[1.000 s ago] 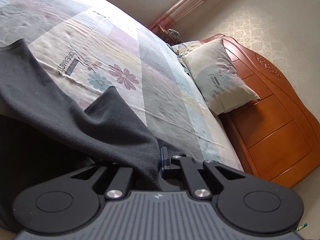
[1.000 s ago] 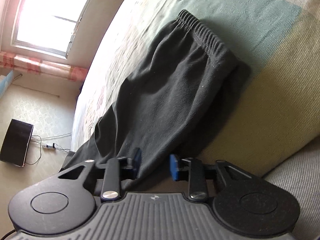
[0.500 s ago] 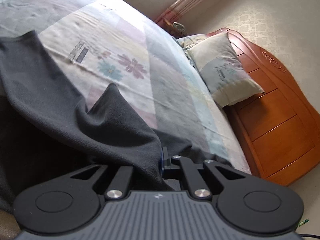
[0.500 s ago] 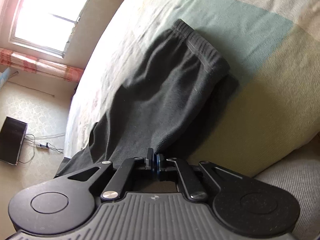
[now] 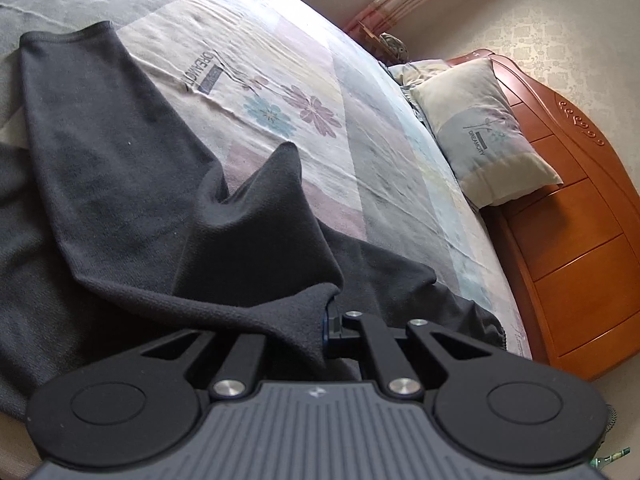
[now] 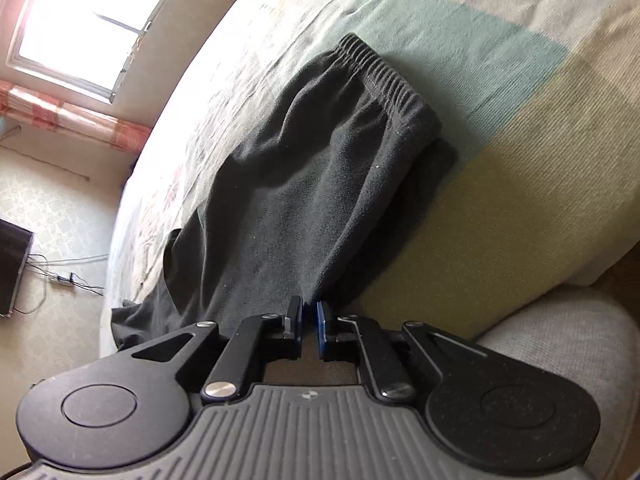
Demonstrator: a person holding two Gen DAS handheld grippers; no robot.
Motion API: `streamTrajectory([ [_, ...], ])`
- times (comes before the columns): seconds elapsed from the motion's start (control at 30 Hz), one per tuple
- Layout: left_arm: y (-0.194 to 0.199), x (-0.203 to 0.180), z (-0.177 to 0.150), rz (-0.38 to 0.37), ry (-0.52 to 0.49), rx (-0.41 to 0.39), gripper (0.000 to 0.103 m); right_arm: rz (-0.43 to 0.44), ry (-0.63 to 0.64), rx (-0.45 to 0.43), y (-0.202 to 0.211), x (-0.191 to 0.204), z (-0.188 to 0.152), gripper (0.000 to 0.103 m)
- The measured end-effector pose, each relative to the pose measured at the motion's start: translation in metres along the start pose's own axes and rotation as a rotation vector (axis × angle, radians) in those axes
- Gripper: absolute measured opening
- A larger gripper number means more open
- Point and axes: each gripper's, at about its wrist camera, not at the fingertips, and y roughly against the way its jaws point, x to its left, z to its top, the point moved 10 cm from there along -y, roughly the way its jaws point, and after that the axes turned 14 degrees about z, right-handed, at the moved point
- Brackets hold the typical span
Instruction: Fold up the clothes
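Folding is barely begun: your left gripper (image 5: 326,326) clamps the dark trousers (image 5: 120,184) near the pillow (image 5: 484,132); right gripper (image 6: 308,326) is opening, pads clear of the cloth.

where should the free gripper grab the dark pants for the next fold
Probably the elastic waistband of the dark pants, at its right corner, coming from the open bedsheet side. It lies flat and thick there, an edge easier to pinch than the smooth middle.
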Motion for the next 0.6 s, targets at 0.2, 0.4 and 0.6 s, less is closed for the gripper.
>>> streamTrajectory([
  [0.2,0.0,0.012,0.0,0.023,0.024,-0.002,0.004,-0.143,0.19,-0.017,0.03,0.014,0.007,0.024],
  [0.4,0.001,0.016,-0.001,0.032,0.022,-0.008,0.004,-0.294,0.468,-0.071,0.053,0.034,0.034,0.034],
  [0.6,0.001,0.027,0.0,0.044,0.059,-0.005,0.004,-0.403,0.505,-0.001,0.036,-0.002,0.041,0.034],
])
